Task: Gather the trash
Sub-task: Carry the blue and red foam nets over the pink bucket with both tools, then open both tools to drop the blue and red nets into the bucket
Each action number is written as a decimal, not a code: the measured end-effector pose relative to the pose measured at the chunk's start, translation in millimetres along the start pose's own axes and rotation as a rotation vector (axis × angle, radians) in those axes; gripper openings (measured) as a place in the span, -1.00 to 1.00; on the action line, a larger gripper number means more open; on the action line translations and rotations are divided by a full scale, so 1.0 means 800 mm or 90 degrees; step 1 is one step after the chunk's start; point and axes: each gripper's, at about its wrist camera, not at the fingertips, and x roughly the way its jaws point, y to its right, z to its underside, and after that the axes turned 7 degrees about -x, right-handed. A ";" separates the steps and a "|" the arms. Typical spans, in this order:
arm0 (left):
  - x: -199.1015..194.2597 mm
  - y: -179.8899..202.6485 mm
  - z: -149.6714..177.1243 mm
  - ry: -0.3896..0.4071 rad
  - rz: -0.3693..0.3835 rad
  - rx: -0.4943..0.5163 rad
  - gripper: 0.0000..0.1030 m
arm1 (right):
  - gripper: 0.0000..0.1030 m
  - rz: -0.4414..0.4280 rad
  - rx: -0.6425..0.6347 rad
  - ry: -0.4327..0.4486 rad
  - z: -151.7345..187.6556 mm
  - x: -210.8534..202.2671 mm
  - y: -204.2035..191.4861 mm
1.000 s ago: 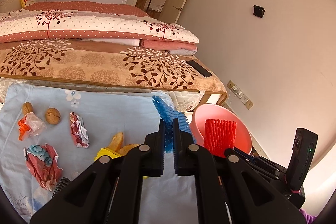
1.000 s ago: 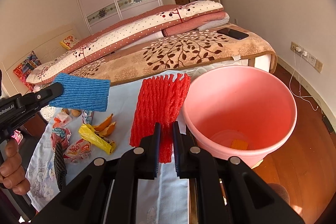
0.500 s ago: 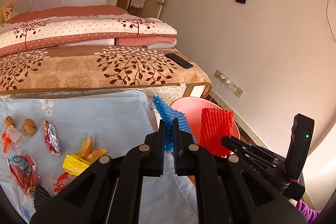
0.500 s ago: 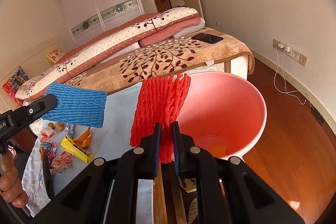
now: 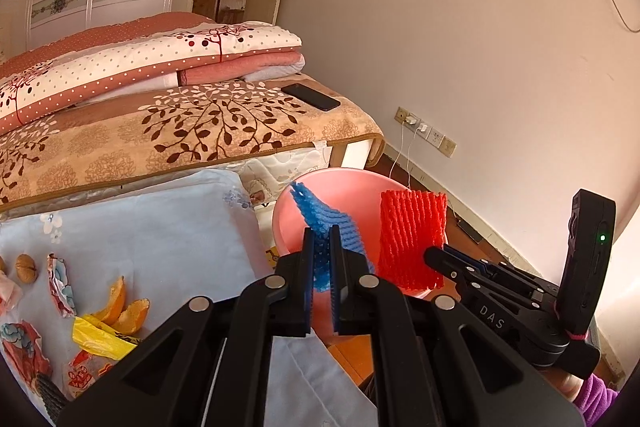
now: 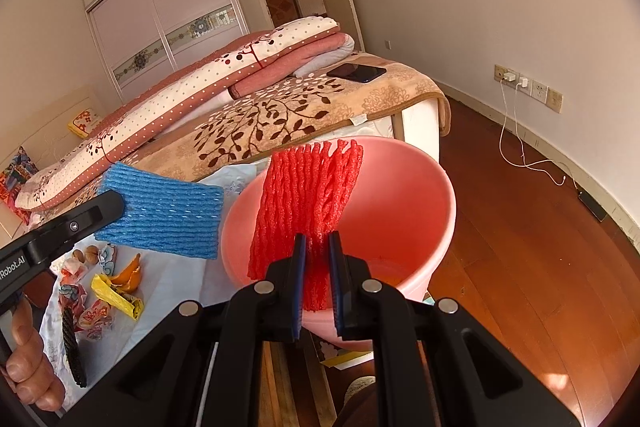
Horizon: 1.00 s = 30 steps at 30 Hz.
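Observation:
My left gripper is shut on a blue foam net sleeve, which reaches over the near rim of the pink bucket. In the right wrist view the same blue sleeve hangs just left of the bucket. My right gripper is shut on a red foam net sleeve held upright over the bucket's mouth; the red sleeve also shows in the left wrist view. Something orange lies at the bucket's bottom, mostly hidden.
On the pale blue cloth lie orange peels, a yellow wrapper, crumpled wrappers, walnuts and a black net piece. A bed with a phone stands behind. Wooden floor lies to the right.
Both grippers have carried their sleeves to the right, off the cloth and toward the bucket. The red sleeve now stands over the bucket's mouth, the blue one at its rim.

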 end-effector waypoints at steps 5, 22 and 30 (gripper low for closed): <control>0.024 0.012 0.004 -0.018 -0.007 0.017 -0.88 | -0.80 0.005 0.007 0.000 0.001 0.005 0.014; 0.072 0.024 0.017 -0.067 -0.018 0.020 -0.88 | -0.80 0.006 0.017 -0.015 0.006 0.028 0.034; 0.079 0.024 0.019 -0.086 -0.017 0.010 -0.88 | -0.79 0.010 0.012 -0.015 0.008 0.030 0.032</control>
